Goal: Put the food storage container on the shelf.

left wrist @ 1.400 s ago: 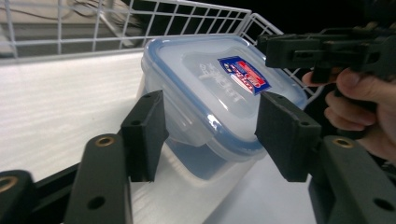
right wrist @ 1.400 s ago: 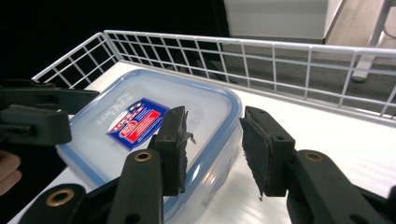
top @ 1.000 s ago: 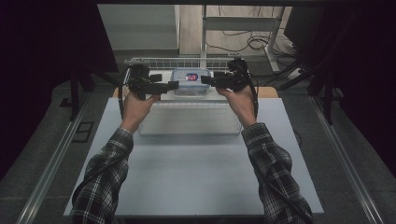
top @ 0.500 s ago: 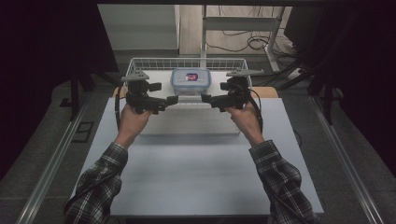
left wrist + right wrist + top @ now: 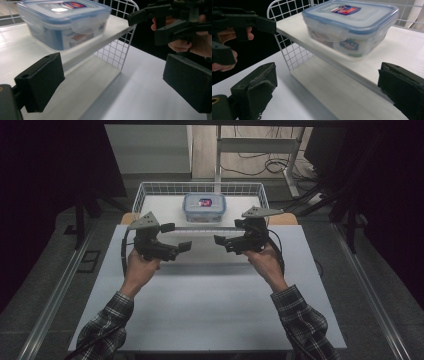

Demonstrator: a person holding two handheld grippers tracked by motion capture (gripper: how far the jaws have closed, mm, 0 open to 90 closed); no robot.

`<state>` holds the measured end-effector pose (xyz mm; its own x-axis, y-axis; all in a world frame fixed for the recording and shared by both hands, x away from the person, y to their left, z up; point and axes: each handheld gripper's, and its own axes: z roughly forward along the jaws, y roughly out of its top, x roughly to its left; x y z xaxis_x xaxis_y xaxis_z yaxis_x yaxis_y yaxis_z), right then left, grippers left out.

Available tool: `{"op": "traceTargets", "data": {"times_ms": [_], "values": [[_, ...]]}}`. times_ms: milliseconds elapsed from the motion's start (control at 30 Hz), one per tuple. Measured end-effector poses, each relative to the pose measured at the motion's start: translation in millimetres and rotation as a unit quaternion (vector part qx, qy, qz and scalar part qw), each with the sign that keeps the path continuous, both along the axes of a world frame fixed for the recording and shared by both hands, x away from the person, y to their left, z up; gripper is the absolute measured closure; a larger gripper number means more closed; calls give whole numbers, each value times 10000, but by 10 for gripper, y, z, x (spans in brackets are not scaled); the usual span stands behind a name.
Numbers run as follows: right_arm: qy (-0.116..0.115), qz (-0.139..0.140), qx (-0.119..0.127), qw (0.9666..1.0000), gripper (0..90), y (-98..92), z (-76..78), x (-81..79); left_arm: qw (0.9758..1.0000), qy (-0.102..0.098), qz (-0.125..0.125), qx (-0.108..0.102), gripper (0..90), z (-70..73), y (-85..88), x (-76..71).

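A clear plastic box with a blue-rimmed lid (image 5: 204,207) rests on the upper white board of a wire rack (image 5: 141,195) at the table's far edge. My left gripper (image 5: 176,236) and right gripper (image 5: 227,232) hover in front of the rack, facing each other, both open and holding nothing. In the left gripper view the box (image 5: 65,22) sits up and to the left of the left gripper (image 5: 112,70), apart from it. The right gripper (image 5: 324,80) has just been opening its jaws, with nothing between them; the box (image 5: 352,25) lies beyond them.
The rack has a lower white board (image 5: 82,85) beneath the shelf and a wire mesh side (image 5: 292,55). The white table (image 5: 210,310) stretches toward me. Dark stands and cables flank the table behind the rack.
Both grippers have drawn back from the sides of the box toward me and sunk a little. The box stays on the upper shelf, let go.
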<state>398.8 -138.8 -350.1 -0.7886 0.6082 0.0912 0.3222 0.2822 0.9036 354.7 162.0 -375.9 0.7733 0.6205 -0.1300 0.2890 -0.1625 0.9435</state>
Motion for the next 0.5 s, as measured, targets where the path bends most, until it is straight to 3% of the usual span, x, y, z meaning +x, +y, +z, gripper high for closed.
{"op": "traceTargets", "data": {"times_ms": [133,500], "values": [[-61,45,-44,10000,16,46,-70,-84,9998,-42,1,194,36,-87,-52,-76],[-81,147,-251,9995,7,103,-355,-233,9997,42,86,229,34,-419,-43,-237]]}}
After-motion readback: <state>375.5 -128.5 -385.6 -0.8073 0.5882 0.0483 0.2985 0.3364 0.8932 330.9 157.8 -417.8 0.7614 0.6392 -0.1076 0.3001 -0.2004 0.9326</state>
